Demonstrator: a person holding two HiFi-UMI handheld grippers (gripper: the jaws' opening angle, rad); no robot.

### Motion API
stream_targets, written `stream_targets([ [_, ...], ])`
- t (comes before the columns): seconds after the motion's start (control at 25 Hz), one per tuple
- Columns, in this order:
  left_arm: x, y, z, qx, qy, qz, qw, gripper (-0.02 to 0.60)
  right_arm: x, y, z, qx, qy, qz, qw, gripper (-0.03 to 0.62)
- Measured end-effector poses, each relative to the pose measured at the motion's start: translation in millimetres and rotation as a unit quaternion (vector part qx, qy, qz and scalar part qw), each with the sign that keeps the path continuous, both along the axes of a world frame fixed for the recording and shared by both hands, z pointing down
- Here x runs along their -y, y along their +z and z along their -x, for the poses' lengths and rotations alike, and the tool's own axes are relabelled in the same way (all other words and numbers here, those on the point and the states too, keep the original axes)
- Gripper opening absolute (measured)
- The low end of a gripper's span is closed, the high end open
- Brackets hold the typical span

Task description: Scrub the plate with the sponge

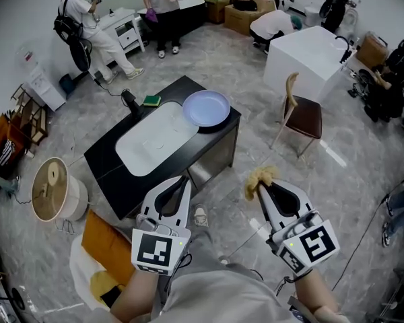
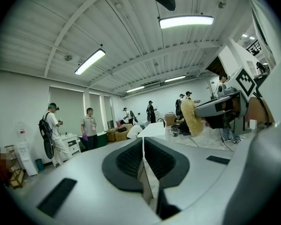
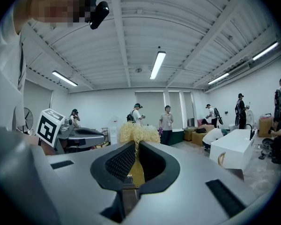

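A pale blue plate (image 1: pixel 206 108) rests on the right end of a black counter (image 1: pixel 114 173), beside its white sink basin (image 1: pixel 155 136). A green and yellow sponge (image 1: pixel 152 100) lies near the black faucet (image 1: pixel 130 102). Both grippers hover over the floor in front of the counter, well short of the plate. My left gripper (image 1: pixel 184 178) (image 2: pixel 143 142) is shut with nothing between its jaws. My right gripper (image 1: pixel 259 184) (image 3: pixel 136 146) is shut on a yellow fibrous scrubber (image 1: pixel 261 177) (image 3: pixel 139 133), whose tuft sticks out past the tips.
A wooden chair (image 1: pixel 303 113) stands right of the counter, with a white table (image 1: pixel 310 56) behind it. A round fan (image 1: pixel 54 188) and an orange bag (image 1: pixel 108 241) sit on the floor at left. Several people stand or crouch along the far wall.
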State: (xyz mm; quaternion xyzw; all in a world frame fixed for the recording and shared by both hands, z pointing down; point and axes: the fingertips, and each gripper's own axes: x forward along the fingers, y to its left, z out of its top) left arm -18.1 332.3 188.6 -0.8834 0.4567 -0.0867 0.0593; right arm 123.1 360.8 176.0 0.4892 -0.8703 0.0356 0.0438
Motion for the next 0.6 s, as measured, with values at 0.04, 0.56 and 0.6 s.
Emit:
stream_targets([
  [0.04, 8.2, 2.5, -1.5, 0.000, 0.001, 0.002, 1.0000, 0.028, 8.1, 1.7, -0.3, -0.001, 0.000, 0.001, 1.000, 0.049],
  [0.56, 158.3, 33.6, 13.7, 0.019, 0.019, 0.036, 0.9990, 0.028, 154.2, 24.4, 11.3, -0.013, 0.008, 0.044, 0.999, 0.049],
  [0.6, 173.2, 37.4, 15.3, 0.021, 0.023, 0.040, 0.9987, 0.028, 168.1, 27.5, 13.6, -0.015, 0.008, 0.049, 0.999, 0.049],
])
